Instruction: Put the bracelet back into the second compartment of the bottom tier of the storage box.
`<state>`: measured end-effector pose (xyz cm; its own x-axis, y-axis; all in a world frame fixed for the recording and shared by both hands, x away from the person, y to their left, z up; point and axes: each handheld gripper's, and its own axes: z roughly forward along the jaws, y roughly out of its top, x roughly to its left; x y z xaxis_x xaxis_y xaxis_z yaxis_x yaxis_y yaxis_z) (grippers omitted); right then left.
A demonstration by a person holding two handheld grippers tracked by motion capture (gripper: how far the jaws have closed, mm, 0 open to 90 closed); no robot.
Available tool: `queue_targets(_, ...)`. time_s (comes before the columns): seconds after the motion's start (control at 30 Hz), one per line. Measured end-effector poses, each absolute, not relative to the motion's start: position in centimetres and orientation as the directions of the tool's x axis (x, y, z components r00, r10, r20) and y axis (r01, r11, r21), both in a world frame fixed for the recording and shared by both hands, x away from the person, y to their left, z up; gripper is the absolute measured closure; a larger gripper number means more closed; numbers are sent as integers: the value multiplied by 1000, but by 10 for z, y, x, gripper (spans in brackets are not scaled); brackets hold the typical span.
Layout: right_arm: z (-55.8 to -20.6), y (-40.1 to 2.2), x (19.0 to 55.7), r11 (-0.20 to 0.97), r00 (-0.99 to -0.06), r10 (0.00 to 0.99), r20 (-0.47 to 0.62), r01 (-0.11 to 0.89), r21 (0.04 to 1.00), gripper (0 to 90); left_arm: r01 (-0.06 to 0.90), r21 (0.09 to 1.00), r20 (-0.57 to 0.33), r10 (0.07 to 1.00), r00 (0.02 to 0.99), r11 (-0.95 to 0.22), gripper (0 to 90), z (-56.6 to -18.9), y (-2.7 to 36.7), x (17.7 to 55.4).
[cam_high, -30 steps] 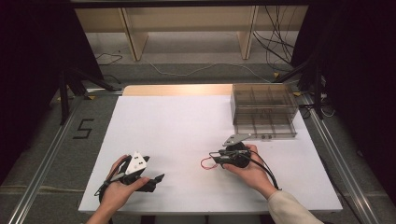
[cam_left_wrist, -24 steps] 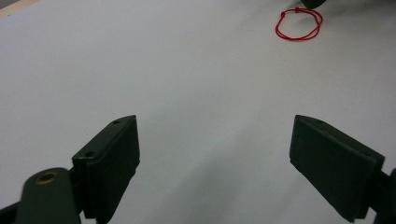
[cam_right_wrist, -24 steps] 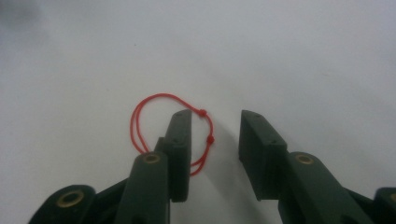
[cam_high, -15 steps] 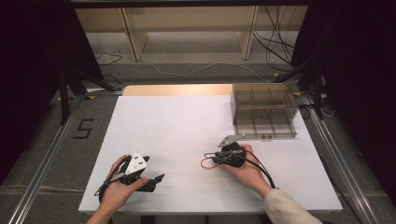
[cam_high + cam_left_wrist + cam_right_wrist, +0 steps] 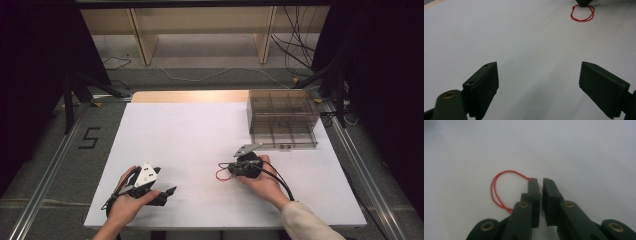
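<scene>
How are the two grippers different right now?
The left gripper has its jaws spread wide with nothing between them; the right gripper has just been closing its jaws, nearly together, at the red string loop. The left is far from the loop; the right is at it. Both are black and low over the white table.

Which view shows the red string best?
Right gripper view: the red string loops large and sharp beside the nearly closed jaws. Left gripper view has it small at the top edge; in the high view it's a tiny loop by the right gripper.
</scene>
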<state>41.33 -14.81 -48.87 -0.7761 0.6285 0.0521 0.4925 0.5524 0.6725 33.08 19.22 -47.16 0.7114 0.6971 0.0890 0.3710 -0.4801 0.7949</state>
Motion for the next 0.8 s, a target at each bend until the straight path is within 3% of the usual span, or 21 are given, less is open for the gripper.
queue_targets(0.8,-483,-153,414,495,-754,649,100,520,696,875,373,794,89,699,710,-480,159,-472,192,331)
